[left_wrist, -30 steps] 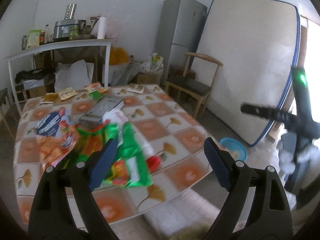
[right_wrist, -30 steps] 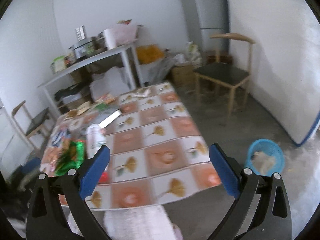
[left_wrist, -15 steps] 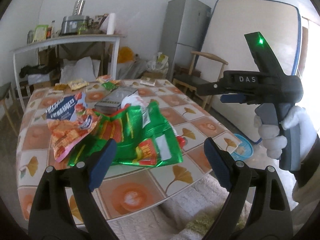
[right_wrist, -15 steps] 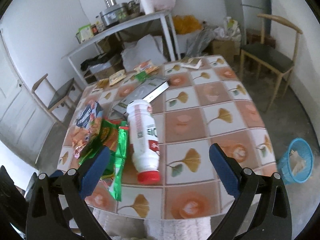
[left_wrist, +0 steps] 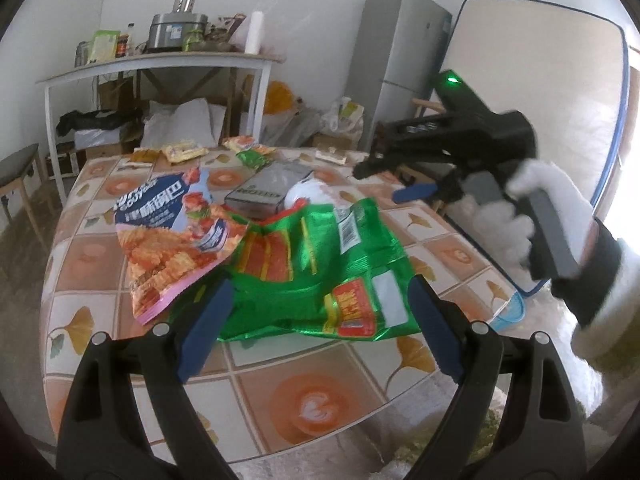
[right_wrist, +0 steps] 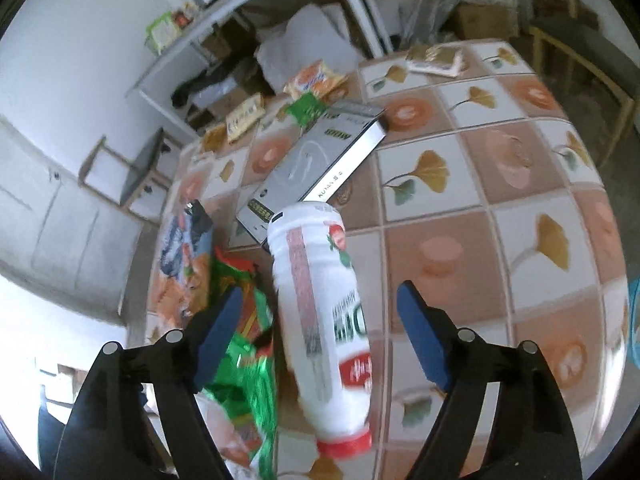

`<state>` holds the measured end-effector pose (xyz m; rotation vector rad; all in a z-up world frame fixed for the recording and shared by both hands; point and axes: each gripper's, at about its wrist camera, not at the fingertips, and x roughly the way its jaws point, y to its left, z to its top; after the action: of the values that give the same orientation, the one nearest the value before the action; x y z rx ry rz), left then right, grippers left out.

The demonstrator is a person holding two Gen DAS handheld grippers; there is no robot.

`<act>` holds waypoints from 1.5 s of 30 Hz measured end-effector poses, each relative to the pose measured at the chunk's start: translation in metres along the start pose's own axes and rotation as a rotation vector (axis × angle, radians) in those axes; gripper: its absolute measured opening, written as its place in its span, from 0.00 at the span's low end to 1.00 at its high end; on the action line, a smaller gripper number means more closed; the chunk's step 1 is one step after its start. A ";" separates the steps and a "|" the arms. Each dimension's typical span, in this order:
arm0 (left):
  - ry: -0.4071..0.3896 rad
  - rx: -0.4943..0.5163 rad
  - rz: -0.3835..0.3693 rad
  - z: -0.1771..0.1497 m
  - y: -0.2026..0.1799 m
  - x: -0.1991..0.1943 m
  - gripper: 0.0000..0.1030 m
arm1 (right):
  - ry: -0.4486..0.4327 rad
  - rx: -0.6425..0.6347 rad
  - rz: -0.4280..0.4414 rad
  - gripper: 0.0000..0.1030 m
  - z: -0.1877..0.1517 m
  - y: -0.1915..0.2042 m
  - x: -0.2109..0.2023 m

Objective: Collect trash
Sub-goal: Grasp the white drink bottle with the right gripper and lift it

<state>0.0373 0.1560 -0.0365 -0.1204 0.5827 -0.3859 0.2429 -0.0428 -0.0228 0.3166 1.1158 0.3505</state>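
While its jaws are closing, the right gripper (right_wrist: 320, 316) points down over a white plastic bottle (right_wrist: 320, 312) with a red cap, which lies on its side between the blue pads, untouched. The left gripper (left_wrist: 316, 320) stands wide over a crumpled green snack bag (left_wrist: 320, 264), gripping nothing. Left of the green bag lies an orange chip bag (left_wrist: 172, 236); beyond them a flat grey box (right_wrist: 316, 168) rests on the table (left_wrist: 320, 400), whose cloth shows ginkgo-leaf tiles. Small wrappers (left_wrist: 184, 152) sit at the far edge. Behind stand a white shelf table (left_wrist: 160, 64) with a metal cooker (left_wrist: 178, 32), a grey fridge (left_wrist: 396, 60) and a leaning mattress (left_wrist: 540, 92). A blue basket (left_wrist: 510, 314) sits on the floor at the right; its contents are hidden.
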 end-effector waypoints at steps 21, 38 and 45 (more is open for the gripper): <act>0.047 -0.009 0.025 -0.012 -0.002 0.007 0.82 | 0.191 0.047 0.077 0.62 0.004 -0.005 0.052; 0.051 -0.019 0.048 -0.015 -0.005 0.003 0.82 | 0.123 -0.108 -0.103 0.56 0.025 0.015 0.056; 0.052 -0.026 0.045 -0.015 -0.004 0.004 0.82 | 0.103 -0.073 -0.145 0.56 0.024 -0.023 0.034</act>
<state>0.0306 0.1505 -0.0504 -0.1222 0.6406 -0.3389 0.2811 -0.0511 -0.0508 0.1538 1.2163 0.2805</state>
